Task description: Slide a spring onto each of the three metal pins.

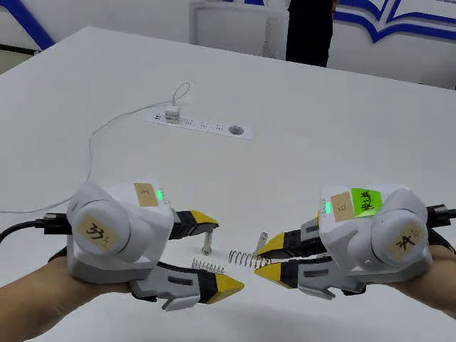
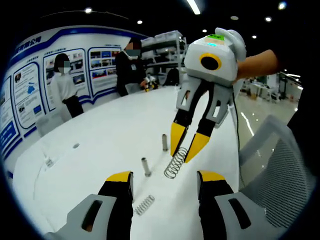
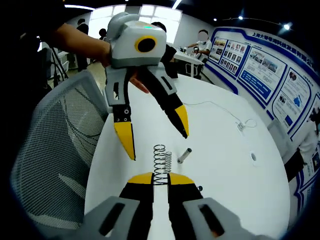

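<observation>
My right gripper [image 1: 265, 258] is shut on one end of a steel spring [image 1: 242, 258], which sticks out to the left just above the white table [image 1: 299, 142]. The same spring [image 3: 159, 161] stands between that gripper's yellow tips [image 3: 161, 179]. My left gripper [image 1: 219, 251] faces it, open and holding nothing. A second spring [image 1: 207, 267] lies loose on the table between the left jaws. One short metal pin [image 1: 206, 246] stands upright there, and another pin [image 1: 262, 239] stands by the right gripper's tips. Both pins [image 2: 146, 166] [image 2: 164, 142] are bare.
A white power strip [image 1: 199, 125] with a plug and cable lies further back, next to a round hole [image 1: 236, 130]. A grey mesh chair [image 3: 55, 150] stands at the near table edge. People stand by the wall posters [image 2: 67, 85].
</observation>
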